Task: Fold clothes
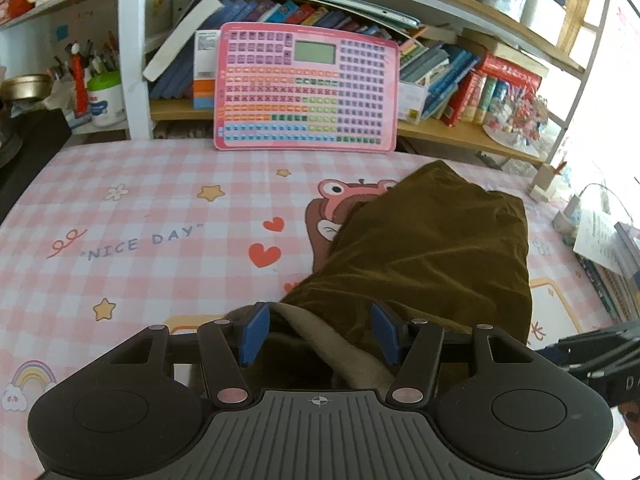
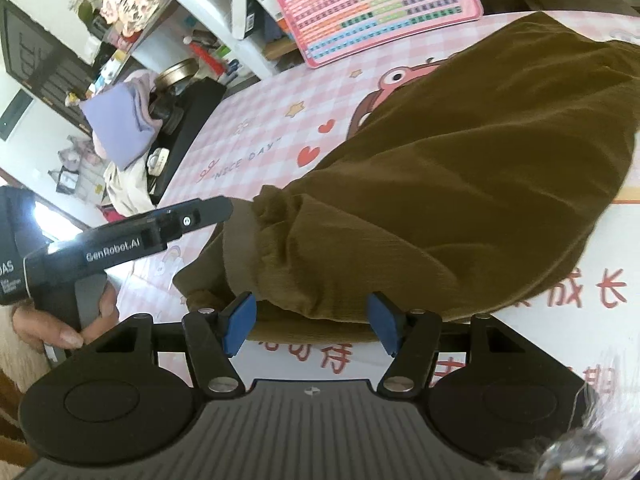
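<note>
A brown corduroy garment [image 1: 432, 248] lies bunched on the pink checked tablecloth [image 1: 160, 216], running from the cartoon print toward me. My left gripper [image 1: 320, 334] stands open over its near end. The paler lining [image 1: 340, 344] lies between the blue pads [image 1: 254, 334], which do not press on it. In the right wrist view the same garment [image 2: 460, 168] fills the middle. My right gripper [image 2: 312, 324] is open over its near edge, pads apart with cloth between and beneath them. The left tool's black body [image 2: 120, 244], held by a hand [image 2: 60, 328], reaches the gathered waistband [image 2: 272, 208].
A pink keyboard toy [image 1: 306, 86] leans against bookshelves [image 1: 460, 80] at the table's far edge. Pens in a white cup [image 1: 104, 96] stand at the far left, and papers and books [image 1: 608, 248] lie at the right. A lilac cloth pile [image 2: 120, 124] sits beyond the left edge.
</note>
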Tool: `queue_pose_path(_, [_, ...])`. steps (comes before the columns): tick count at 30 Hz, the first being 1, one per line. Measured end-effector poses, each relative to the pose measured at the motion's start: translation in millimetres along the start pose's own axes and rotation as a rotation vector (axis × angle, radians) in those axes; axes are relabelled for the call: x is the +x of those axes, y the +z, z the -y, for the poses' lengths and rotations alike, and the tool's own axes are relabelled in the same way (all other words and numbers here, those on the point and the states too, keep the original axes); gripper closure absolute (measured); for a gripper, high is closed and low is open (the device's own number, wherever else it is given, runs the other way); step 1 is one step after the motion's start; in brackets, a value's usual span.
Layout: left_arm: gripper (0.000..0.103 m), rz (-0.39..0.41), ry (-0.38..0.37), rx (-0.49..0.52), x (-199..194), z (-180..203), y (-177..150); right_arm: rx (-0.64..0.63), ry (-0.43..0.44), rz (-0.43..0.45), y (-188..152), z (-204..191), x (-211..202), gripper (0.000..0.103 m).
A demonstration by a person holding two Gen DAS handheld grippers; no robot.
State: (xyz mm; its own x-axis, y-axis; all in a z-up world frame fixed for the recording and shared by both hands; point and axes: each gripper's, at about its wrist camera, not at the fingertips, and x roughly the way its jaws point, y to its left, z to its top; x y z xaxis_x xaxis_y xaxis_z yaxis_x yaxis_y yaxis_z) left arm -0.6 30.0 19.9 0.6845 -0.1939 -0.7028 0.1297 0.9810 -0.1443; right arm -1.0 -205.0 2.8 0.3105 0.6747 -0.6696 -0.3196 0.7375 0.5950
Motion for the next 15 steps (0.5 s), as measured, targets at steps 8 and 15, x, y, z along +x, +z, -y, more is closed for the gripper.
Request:
queue_pose_path(8, [0.046,0.003,0.019,0.015,0,13,-2,0.021,0.013,0.024,2,15,-10,0.043])
queue_pose_path(15, [0.046,0.007,0.032,0.037,-3,17,-1,0.039,0.014,0.043,3,22,-16,0.043])
